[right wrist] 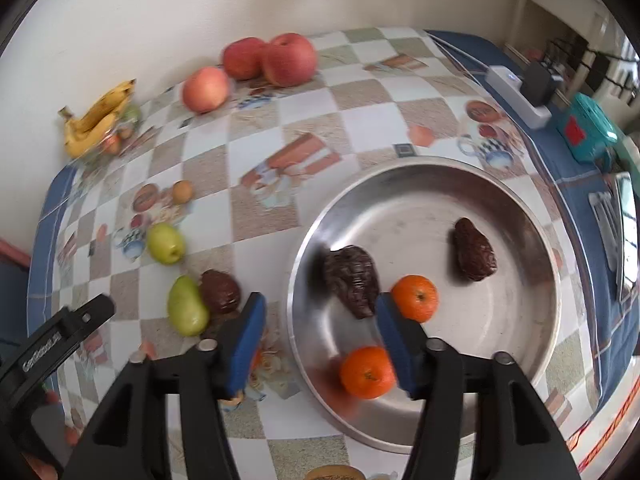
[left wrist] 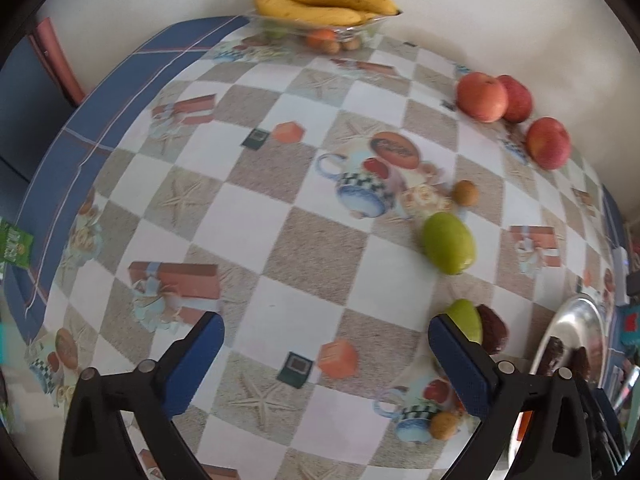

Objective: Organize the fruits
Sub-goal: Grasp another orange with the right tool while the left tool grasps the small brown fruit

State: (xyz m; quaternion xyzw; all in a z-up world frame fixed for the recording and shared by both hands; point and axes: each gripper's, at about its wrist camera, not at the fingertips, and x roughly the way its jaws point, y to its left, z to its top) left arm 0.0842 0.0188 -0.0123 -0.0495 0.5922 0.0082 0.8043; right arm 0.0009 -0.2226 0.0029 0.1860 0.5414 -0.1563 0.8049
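My right gripper (right wrist: 320,304) is open and empty above the near left rim of a steel bowl (right wrist: 520,216). The bowl holds two oranges (right wrist: 367,372) (right wrist: 415,297) and two dark brown wrinkled fruits (right wrist: 352,280) (right wrist: 474,254). Left of the bowl lie a green pear (right wrist: 186,312), touching another dark fruit (right wrist: 220,292), and a green fruit (right wrist: 166,243). My left gripper (left wrist: 326,332) is open and empty over the tablecloth. The pear (left wrist: 466,318) and dark fruit (left wrist: 494,330) sit just past its right finger. Three red apples (left wrist: 482,96) lie by the wall.
A glass dish with bananas (left wrist: 324,2) and small fruits stands at the far edge by the wall. Small brown fruits (left wrist: 465,193) (left wrist: 444,426) lie on the checkered cloth. A power strip (right wrist: 516,94) and a teal box (right wrist: 592,132) sit to the bowl's far right.
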